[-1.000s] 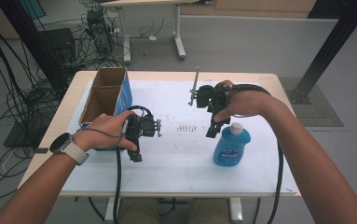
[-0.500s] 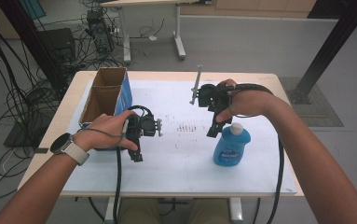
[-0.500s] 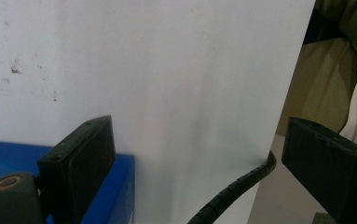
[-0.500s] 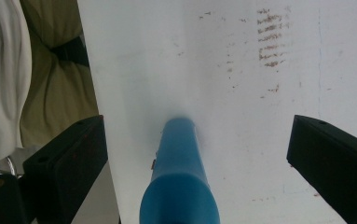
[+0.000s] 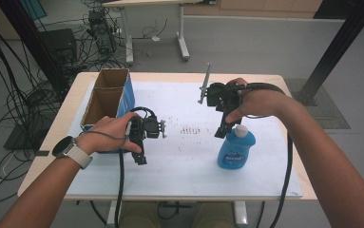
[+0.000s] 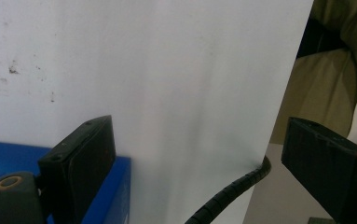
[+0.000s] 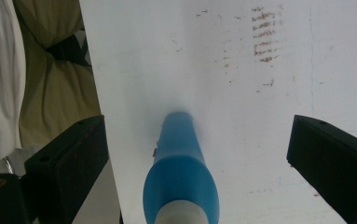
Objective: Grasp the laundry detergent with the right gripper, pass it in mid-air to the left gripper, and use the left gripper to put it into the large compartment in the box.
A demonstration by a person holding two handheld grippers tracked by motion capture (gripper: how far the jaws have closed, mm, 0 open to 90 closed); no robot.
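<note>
Right tongs (image 7: 195, 158) agape above blue bottle (image 5: 235, 148) (upright).

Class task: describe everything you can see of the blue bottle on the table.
The blue bottle is translucent blue plastic with a white cap and a printed front label too blurred to read. It stands upright on the white table cover, toward the person's right. The right gripper hangs just above it, jaws open wide on either side of the cap, not touching it.

A glossy blue plastic bottle (image 5: 235, 149) stands on matt white paper (image 5: 189, 156) beside a brown cardboard box (image 5: 104, 97).
</note>
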